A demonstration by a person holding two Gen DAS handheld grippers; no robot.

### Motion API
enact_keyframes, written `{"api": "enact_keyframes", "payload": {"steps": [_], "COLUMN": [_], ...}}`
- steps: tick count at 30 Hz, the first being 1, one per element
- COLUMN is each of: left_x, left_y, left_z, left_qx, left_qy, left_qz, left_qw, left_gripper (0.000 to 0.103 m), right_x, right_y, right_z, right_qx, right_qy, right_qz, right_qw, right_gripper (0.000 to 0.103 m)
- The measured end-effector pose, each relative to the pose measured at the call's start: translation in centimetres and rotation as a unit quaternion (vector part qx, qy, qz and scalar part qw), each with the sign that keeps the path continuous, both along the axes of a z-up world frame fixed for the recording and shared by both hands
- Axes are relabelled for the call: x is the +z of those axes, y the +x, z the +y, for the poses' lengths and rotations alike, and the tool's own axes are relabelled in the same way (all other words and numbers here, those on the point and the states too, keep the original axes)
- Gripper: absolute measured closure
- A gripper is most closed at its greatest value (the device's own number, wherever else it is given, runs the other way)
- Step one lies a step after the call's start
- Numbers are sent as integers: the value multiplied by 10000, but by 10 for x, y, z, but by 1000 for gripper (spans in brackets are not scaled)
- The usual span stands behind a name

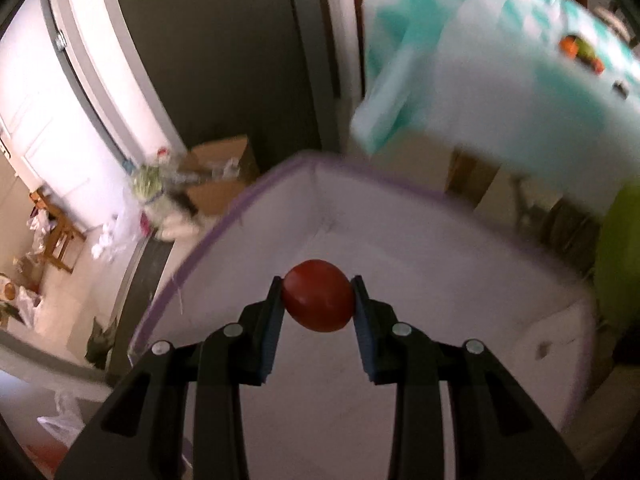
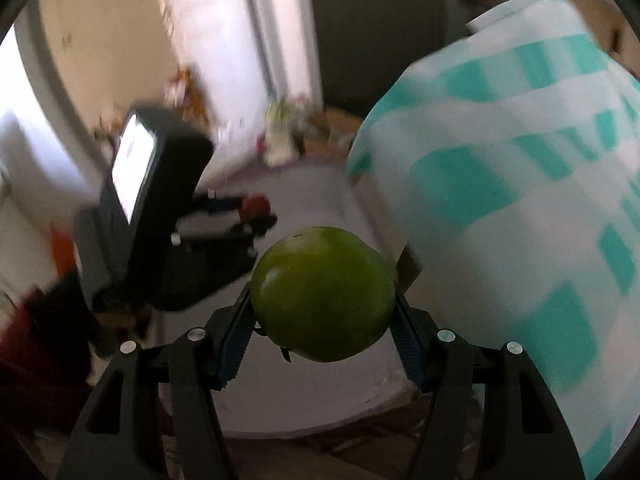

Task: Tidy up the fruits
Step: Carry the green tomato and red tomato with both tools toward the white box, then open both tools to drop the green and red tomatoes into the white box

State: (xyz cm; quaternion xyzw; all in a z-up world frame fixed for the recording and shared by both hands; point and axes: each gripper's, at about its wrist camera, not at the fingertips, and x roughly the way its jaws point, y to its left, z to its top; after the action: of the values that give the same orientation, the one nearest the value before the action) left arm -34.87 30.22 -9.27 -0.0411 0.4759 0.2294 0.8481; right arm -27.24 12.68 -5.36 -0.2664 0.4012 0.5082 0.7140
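My left gripper (image 1: pixel 317 294) is shut on a red tomato (image 1: pixel 317 295) and holds it over the open white fabric bin with purple trim (image 1: pixel 420 232). My right gripper (image 2: pixel 322 300) is shut on a green apple (image 2: pixel 323 294) above the same bin (image 2: pixel 320 392). In the right wrist view the left gripper (image 2: pixel 256 210) shows at the left with the tomato (image 2: pixel 256 206) between its fingers. The green apple shows as a blur at the right edge of the left wrist view (image 1: pixel 620 256). More fruit (image 1: pixel 580 52) lies on the table.
A table with a teal and white checked cloth (image 1: pixel 500 80) stands to the right of the bin, its cloth hanging down (image 2: pixel 520 200). Cardboard boxes (image 1: pixel 216 176) and bags lie on the floor beyond. A white door (image 1: pixel 48 120) is at the left.
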Motion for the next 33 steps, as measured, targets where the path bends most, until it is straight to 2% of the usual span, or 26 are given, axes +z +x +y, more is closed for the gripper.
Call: {"api": "enact_keyframes", "payload": {"steps": [4, 7, 10, 13, 14, 17, 21, 23, 26, 27, 28, 30, 33], "left_x": [-41, -69, -87, -107, -112, -117, -115, -112, -110, -111, -110, -104, -91], "left_y": [5, 12, 23, 32, 35, 40, 38, 32, 28, 26, 25, 24, 19], "left_z": [16, 31, 34, 42, 43, 46, 51, 51, 57, 58, 58, 55, 52], "left_qx": [72, 130, 43, 27, -16, -120, -64, 21, 165, 150, 96, 16, 41], "left_qy": [-100, -520, -342, -423, -414, -431, -462, -432, -469, -591, -674, -641, -608], "left_qz": [832, 1561, 2191, 2743, 2822, 2869, 2808, 2738, 2629, 2575, 2501, 2377, 2095], "left_qw": [9965, 9863, 9751, 9607, 9585, 9569, 9586, 9608, 9635, 9644, 9658, 9692, 9759], "left_gripper": [69, 68, 67, 67, 67, 64, 59, 51, 33, 23, 23, 23, 23], "right_x": [-51, -81, -107, -127, -133, -148, -153, -153, -157, -153, -148, -141, -126], "right_y": [-4, -9, -14, -19, -20, -23, -22, -22, -9, -6, -6, -4, -7], "right_z": [29, 45, 57, 63, 65, 69, 74, 75, 96, 96, 96, 95, 92], "right_qx": [275, 471, 678, 874, 918, 981, 893, 863, 763, 739, 716, 729, 795], "right_qy": [-938, -1476, -1963, -2400, -2520, -2822, -2978, -2983, -3022, -2963, -2847, -2705, -2574], "right_qz": [-100, -126, -262, -436, -476, -589, -548, -497, -377, -340, -381, -397, -647], "right_qw": [9952, 9878, 9778, 9658, 9622, 9525, 9489, 9493, 9494, 9516, 9552, 9591, 9608], "right_gripper": [41, 41, 41, 41, 40, 41, 40, 40, 40, 40, 33, 28, 28]}}
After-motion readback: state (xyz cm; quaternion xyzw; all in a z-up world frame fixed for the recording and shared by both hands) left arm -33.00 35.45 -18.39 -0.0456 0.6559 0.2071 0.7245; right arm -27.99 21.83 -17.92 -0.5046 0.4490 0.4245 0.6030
